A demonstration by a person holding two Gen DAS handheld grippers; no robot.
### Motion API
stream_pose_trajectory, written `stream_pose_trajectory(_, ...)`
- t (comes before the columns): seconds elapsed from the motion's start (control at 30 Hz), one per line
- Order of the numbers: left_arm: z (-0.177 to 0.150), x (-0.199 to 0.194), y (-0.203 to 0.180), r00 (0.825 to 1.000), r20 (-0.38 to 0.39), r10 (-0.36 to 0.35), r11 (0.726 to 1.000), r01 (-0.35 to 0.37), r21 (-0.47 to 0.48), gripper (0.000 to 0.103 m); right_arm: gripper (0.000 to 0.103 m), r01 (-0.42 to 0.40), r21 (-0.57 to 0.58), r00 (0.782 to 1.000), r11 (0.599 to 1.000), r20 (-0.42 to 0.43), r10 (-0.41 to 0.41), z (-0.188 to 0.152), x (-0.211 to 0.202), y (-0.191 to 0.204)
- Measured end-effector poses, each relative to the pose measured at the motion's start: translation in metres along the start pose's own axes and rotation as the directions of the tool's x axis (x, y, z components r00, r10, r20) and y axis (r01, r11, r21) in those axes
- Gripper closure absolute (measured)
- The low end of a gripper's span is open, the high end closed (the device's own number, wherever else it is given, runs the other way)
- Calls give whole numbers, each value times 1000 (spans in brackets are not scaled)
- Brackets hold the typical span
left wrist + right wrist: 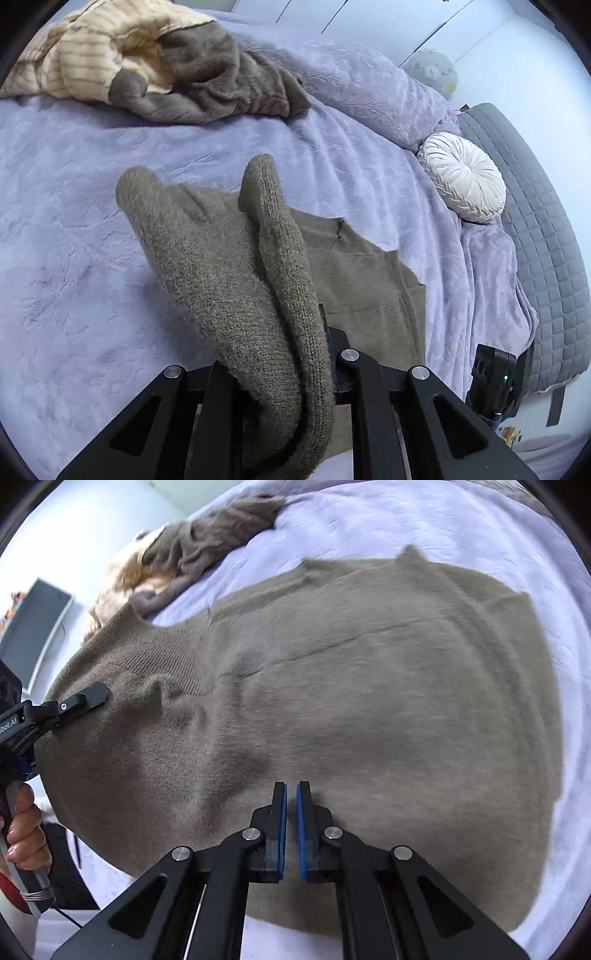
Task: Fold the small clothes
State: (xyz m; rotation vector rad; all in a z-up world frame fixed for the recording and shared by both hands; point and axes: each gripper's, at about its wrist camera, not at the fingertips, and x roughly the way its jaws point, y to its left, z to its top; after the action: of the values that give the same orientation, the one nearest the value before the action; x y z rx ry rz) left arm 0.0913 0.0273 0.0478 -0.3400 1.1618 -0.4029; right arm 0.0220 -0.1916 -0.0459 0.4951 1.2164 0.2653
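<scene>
An olive-brown knit sweater (351,701) lies spread on the lavender bed cover (406,517). My left gripper (295,332) is shut on a bunched fold of the sweater (236,280) near its ribbed edge and lifts it; the fabric hides the fingertips. The left gripper also shows in the right wrist view (88,698), clamped on the sweater's left side near the ribbed collar. My right gripper (291,794) hovers over the sweater's near edge. Its blue-padded fingers (282,812) stand a narrow gap apart with nothing between them.
A heap of cream striped and grey-brown plush clothes (155,66) lies at the far side of the bed. A round white pleated cushion (465,177) and a grey quilted pad (546,236) sit at the right. A white wall (406,22) stands behind.
</scene>
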Motion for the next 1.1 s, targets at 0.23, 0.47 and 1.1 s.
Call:
stream_pose_trajectory(0.23,-11,47,-111,997,-44,62,990,-55,130,87,96,-163,189,984,968,101,146,-5,-57,-80)
stream_pose_trajectory(0.47,-57,145,-177,972,-135,191,938,-139,319,87,94,-375,416,927,828,162,338,-14,-40,-154)
stream_pose_trajectory(1.1,-43,61,-60,962,44,268,957,-271,104,24,40,-763,593,610,257,530,589,-58,-14,-222)
